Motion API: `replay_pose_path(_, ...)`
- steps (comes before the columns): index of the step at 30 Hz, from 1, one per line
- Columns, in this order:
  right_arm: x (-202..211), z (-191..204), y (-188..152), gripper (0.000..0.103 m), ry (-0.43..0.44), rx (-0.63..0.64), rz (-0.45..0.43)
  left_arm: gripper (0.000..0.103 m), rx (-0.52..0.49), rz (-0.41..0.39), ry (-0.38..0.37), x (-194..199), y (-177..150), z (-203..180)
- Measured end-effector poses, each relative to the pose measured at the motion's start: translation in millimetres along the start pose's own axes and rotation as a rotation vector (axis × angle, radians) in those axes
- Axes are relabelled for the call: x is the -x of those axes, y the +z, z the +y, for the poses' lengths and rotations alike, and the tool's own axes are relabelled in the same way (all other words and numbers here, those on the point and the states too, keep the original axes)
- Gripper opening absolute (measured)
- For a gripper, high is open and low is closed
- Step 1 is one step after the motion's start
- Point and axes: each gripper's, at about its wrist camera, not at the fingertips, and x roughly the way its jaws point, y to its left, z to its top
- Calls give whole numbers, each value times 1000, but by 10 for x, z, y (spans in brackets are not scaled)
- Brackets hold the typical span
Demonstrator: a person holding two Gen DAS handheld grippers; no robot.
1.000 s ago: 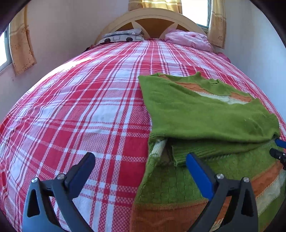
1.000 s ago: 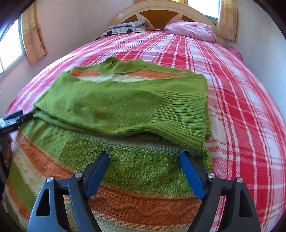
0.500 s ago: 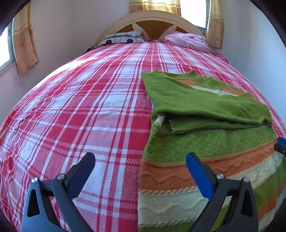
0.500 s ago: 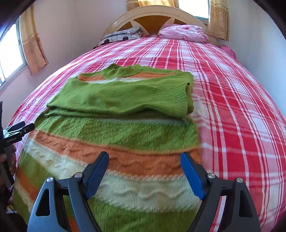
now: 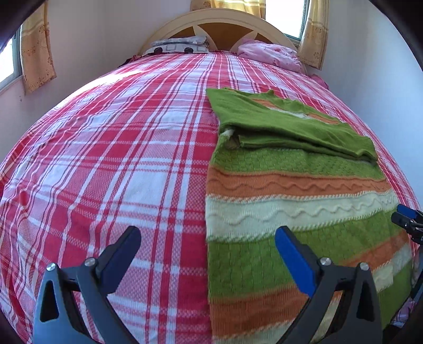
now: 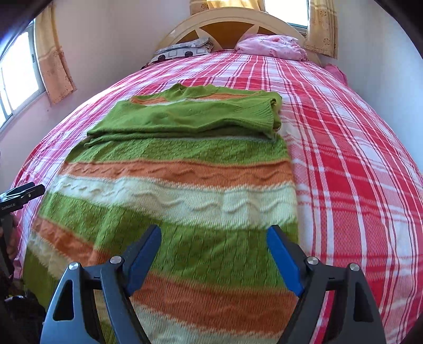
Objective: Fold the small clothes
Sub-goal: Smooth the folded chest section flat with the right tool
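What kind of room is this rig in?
A bedroom, most likely in a home: a bed with a red plaid sheet, a curved headboard with pillows against it, and curtained windows. A striped sweater lies on the bed.

Both the left tool [image 5: 207, 254] and the right tool [image 6: 213, 252] have drawn back from the sweater's folded sleeves [image 6: 190, 116] toward its hem.

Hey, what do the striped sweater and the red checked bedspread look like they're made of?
Sweater: chunky knit yarn, probably wool or acrylic, matte and fuzzy; raised cable and wave ridges show. Bedspread: thin woven cloth, likely cotton; a fine checked weave shows and it lies flat with no sheen.
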Motion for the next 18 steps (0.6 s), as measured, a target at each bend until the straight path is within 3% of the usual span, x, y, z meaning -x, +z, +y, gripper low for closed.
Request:
replay_pose_path(8,108,152,-225,83,-9,39,6,101,-76,26,3,323,-437,-47)
replay_pose_path(10,140,192,-275,83,-12,43,4,96,-76,36,-15,390,-558,-72)
replay_pose_path(14,215,251,-406,83,-12,52,6,73,-62,76,-62,468,-746,-104)
replay_pose_path(18,310,293,-582,83,-36,67,5,62,-32,90,-88,551,-849,-95)
